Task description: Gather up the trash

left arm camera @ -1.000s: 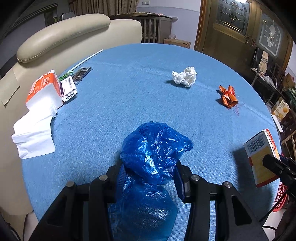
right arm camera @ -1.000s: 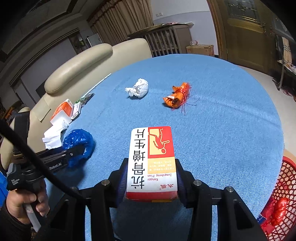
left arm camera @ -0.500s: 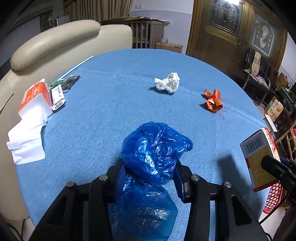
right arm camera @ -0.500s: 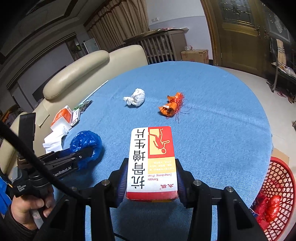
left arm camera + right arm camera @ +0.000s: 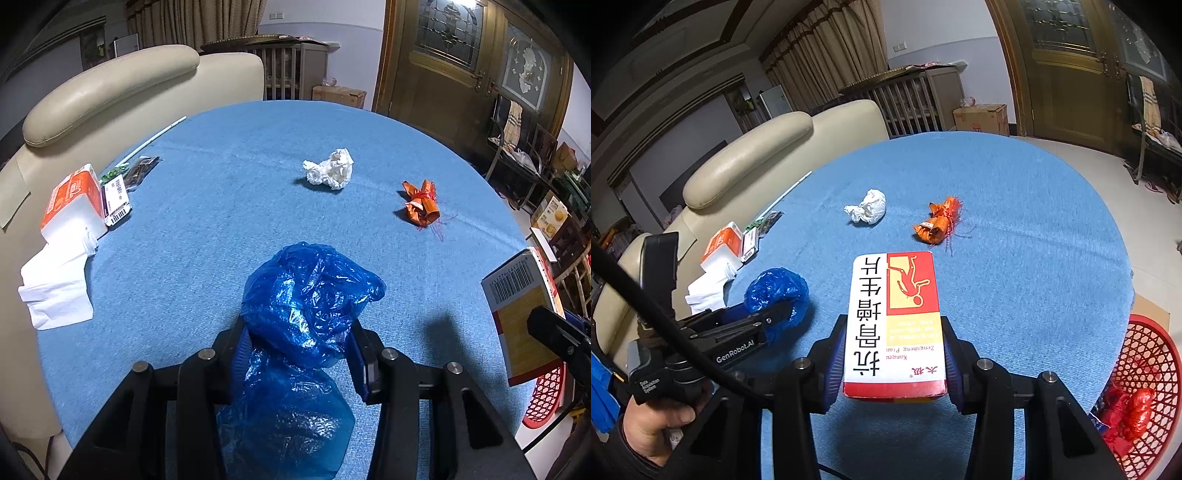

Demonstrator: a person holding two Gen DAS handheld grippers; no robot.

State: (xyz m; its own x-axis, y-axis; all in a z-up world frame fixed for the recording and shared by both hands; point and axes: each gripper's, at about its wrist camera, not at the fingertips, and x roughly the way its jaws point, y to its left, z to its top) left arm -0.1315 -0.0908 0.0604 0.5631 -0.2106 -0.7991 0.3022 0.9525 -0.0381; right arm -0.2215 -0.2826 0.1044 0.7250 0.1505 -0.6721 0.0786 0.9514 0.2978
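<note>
Blue bag: a crumpled, glossy blue plastic bag, thin and crinkled, bulging above the left gripper and hanging in a slack fold below it, above the table.
Left gripper: clamped on the blue plastic bag, black fingers with blue pads pressing its sides; in the right wrist view a hand holds its handle.
Box: a flat rectangular cardboard medicine box, white, red and yellow with large dark characters, its red end toward the camera; the left wrist view shows its barcode face.
Right gripper: the right gripper is clenched on the medicine box, one pad on each long side, holding it above the cloth.
White wad: a crumpled white paper wad, lumpy and roundish, lying on the table toward its far side.
Orange wrapper: a twisted shiny orange wrapper with thin red threads trailing, near the paper wad but apart from it.
Table: a round table under a blue woven cloth with fine ribbing.
Basket: a red plastic lattice basket beside the table's near right edge, with shiny red pieces inside, possibly more wrappers.
Left edge: a soft orange-and-white tissue pack with loose white tissue spilling out, and a small barcoded box just beside it.
Behind: a cream padded leather chair.
</note>
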